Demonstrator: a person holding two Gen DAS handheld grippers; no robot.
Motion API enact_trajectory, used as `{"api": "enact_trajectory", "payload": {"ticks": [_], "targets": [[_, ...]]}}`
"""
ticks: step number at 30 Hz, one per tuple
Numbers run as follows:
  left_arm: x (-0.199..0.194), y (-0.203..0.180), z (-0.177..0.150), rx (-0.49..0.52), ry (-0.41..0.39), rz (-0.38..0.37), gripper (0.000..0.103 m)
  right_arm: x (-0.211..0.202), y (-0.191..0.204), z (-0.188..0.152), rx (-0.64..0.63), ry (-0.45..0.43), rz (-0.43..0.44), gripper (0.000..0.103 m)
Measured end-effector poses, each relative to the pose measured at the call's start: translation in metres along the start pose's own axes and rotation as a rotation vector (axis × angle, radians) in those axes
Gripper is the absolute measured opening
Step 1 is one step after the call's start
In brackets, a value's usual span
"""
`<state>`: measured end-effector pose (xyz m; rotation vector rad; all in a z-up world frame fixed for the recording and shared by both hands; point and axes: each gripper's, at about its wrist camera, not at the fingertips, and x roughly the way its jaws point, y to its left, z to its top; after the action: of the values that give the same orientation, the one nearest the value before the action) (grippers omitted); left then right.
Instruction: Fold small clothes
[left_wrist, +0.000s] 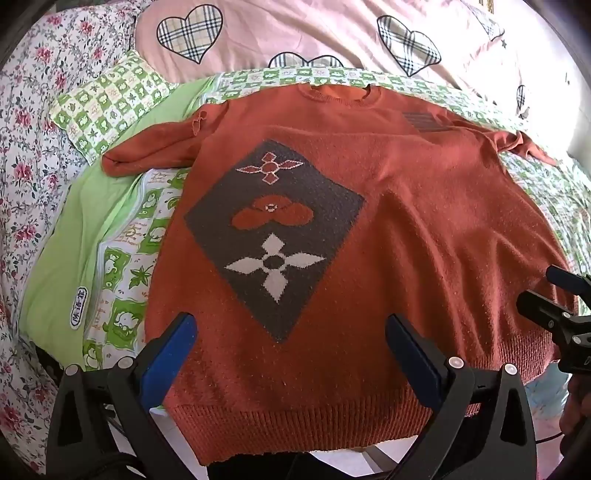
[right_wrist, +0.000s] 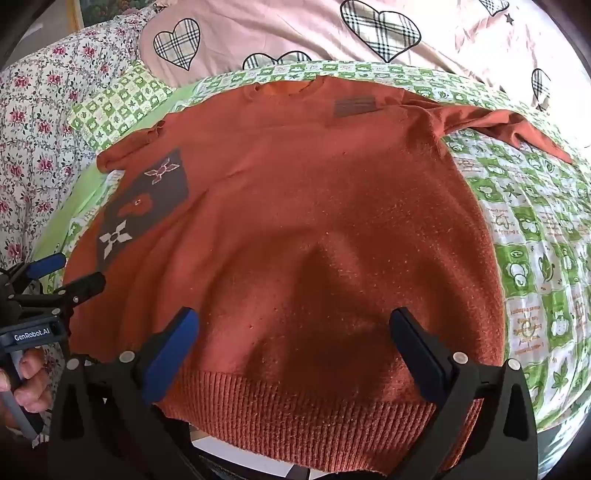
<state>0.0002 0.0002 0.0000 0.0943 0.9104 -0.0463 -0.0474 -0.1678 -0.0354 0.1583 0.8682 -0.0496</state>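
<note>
A rust-orange knit sweater (left_wrist: 388, 206) lies spread flat, front up, on a green patterned sheet; it also shows in the right wrist view (right_wrist: 314, 206). A dark diamond with flower motifs (left_wrist: 273, 236) sits on its left half. Both short sleeves (left_wrist: 151, 151) (right_wrist: 509, 122) stick out sideways. My left gripper (left_wrist: 291, 332) is open, hovering over the hem's left part. My right gripper (right_wrist: 295, 328) is open over the hem's right part. Each gripper shows at the edge of the other's view, the right (left_wrist: 554, 299) and the left (right_wrist: 62, 273).
The green checked sheet (right_wrist: 535, 240) covers the bed around the sweater. A matching pillow (left_wrist: 107, 103) lies at the back left. A pink quilt with plaid hearts (left_wrist: 303, 33) lies behind. A floral cover (left_wrist: 26, 155) runs along the left. The hem hangs at the bed's near edge.
</note>
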Motion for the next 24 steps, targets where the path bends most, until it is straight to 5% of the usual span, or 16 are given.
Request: {"api": "enact_trajectory", "payload": {"ticks": [24], "targets": [[-0.002,-0.0021,-0.0004,-0.005,-0.014,-0.003,0.102,-0.0022,0.0002,0.0034,0.008,0.013,0.049,0.103]]}}
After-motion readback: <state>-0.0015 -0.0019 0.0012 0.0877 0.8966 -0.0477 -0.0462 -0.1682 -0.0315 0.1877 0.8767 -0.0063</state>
